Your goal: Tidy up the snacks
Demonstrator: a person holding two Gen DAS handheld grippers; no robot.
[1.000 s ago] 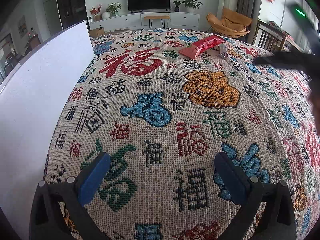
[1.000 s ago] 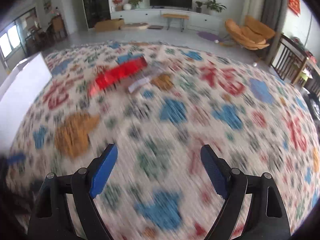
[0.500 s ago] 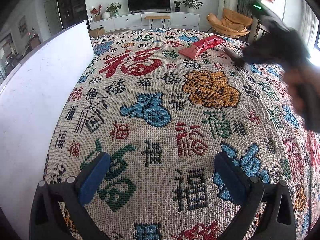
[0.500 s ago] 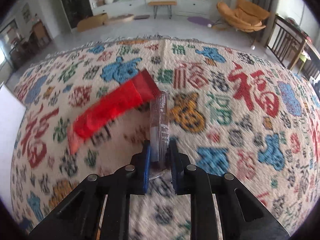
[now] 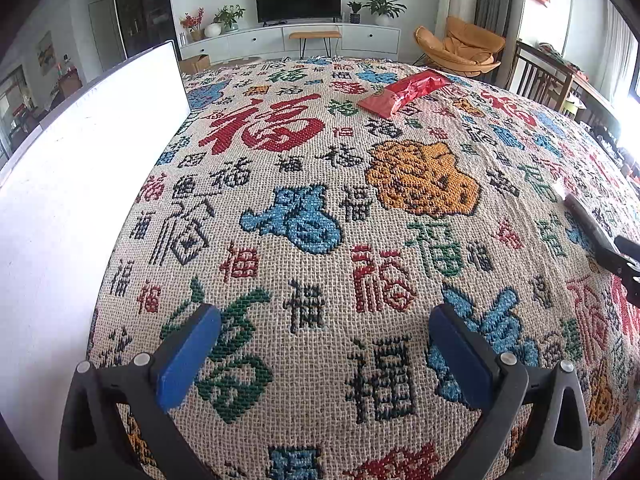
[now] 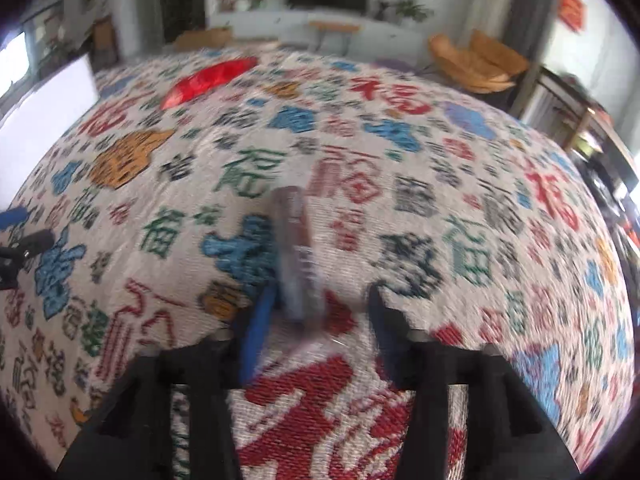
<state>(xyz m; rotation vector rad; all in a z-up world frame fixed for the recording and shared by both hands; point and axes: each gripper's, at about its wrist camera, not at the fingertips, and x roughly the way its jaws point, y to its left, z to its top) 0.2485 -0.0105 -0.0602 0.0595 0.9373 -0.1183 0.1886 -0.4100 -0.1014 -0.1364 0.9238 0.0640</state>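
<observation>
Moved: clear snack stick (image 6: 296, 256) off red packet (image 5: 404, 90) | right fingers (image 6: 256, 328) parted (blurred) | left fingers (image 5: 188, 360) released

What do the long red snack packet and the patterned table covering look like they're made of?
The long red snack packet looks like thin plastic or foil film: glossy, creased, with a flat crimped end. The patterned table covering looks like coarse woven fabric, matte, with a visible grid of threads forming the coloured characters.
</observation>
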